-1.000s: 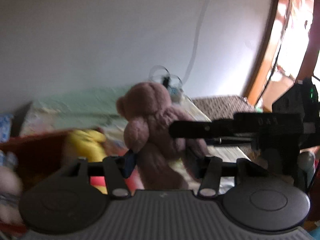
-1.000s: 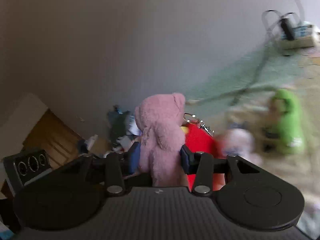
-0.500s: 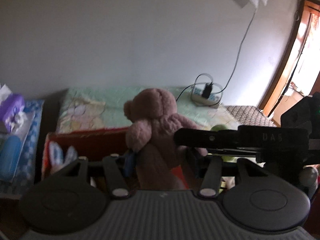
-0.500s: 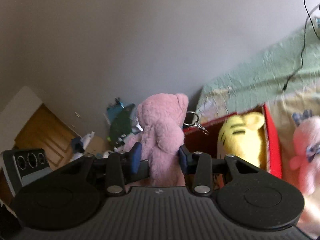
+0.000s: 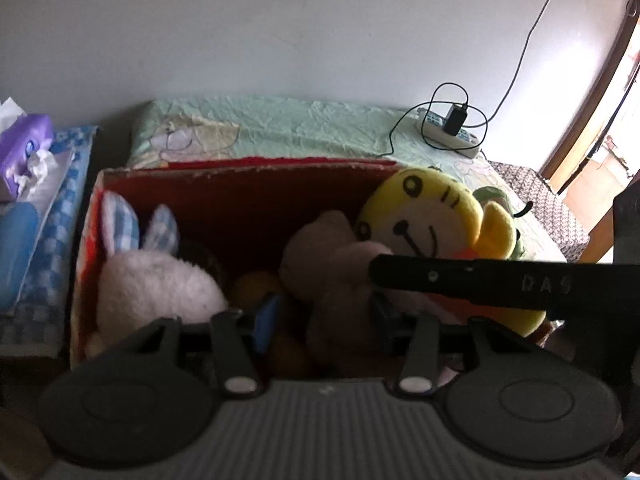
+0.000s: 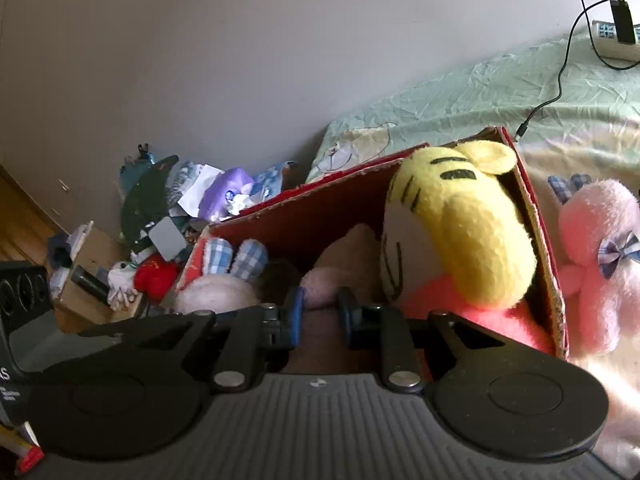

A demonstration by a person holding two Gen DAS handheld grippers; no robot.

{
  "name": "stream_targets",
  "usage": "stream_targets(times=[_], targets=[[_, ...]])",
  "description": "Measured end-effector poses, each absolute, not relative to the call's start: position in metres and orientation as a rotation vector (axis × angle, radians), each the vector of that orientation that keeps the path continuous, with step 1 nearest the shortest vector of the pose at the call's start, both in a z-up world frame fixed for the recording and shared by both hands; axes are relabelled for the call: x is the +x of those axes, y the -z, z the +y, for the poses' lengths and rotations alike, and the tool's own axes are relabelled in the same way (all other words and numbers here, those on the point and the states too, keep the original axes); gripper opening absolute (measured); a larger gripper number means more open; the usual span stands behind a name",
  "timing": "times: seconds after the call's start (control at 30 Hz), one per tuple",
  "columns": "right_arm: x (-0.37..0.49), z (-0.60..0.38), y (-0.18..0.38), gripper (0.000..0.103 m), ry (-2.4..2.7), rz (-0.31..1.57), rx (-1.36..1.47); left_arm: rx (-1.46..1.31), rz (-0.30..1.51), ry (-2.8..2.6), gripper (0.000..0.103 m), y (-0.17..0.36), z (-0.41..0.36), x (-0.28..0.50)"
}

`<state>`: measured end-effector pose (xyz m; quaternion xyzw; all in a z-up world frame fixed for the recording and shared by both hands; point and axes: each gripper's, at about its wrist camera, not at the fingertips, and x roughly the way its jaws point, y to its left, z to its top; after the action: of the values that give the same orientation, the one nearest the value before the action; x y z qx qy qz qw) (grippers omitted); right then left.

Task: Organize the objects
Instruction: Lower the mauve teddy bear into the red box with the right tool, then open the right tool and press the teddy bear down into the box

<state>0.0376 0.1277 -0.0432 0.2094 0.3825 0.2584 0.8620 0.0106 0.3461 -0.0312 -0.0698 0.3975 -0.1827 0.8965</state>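
A red cardboard box (image 5: 248,168) stands on the bed; it also shows in the right wrist view (image 6: 320,200). Inside are a white bunny with checked ears (image 5: 152,280), a yellow tiger plush (image 5: 436,216) and a brown teddy bear (image 5: 332,264). My left gripper (image 5: 326,320) is low in the box, its jaws around the bear's body. My right gripper (image 6: 320,312) holds a pink bear (image 6: 320,284) down in the box beside the tiger (image 6: 460,232). The right gripper's black body (image 5: 480,280) crosses the left wrist view.
A pink bunny with a bow (image 6: 600,248) lies on the bed right of the box. A power strip with charger and cable (image 5: 448,128) sits at the bed's far end. A tissue pack (image 5: 24,152) and clutter (image 6: 160,216) lie left of the bed.
Both grippers have come down from above the bed into the red box, each carrying its bear. The bears now sit low among the toys.
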Motion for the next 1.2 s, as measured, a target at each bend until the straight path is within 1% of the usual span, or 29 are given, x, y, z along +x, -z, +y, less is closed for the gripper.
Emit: stream_targets(times=[0.37,0.57,0.7,0.87,1.0,1.2], targets=[[0.033,0.123,0.045,0.016,-0.525,0.846,0.375,-0.089,0.868,0.378,0.049,0.037,0.336,0.016],[0.048,0.132,0.044,0.019,-0.487,0.914,0.362,-0.052,0.884,0.367,0.052,0.04,0.329,0.019],[0.054,0.141,0.042,0.024,-0.471,0.953,0.33,-0.04,0.89,0.367,0.052,0.038,0.331,0.017],[0.063,0.155,0.042,0.024,-0.473,0.976,0.241,-0.051,0.895,0.39,0.052,0.035,0.334,0.007],[0.062,0.148,0.038,0.018,-0.49,0.935,0.305,-0.082,0.899,0.382,0.052,0.037,0.335,0.004],[0.043,0.121,0.029,0.017,-0.563,0.678,0.538,-0.1,0.872,0.34,0.053,0.027,0.335,0.002]])
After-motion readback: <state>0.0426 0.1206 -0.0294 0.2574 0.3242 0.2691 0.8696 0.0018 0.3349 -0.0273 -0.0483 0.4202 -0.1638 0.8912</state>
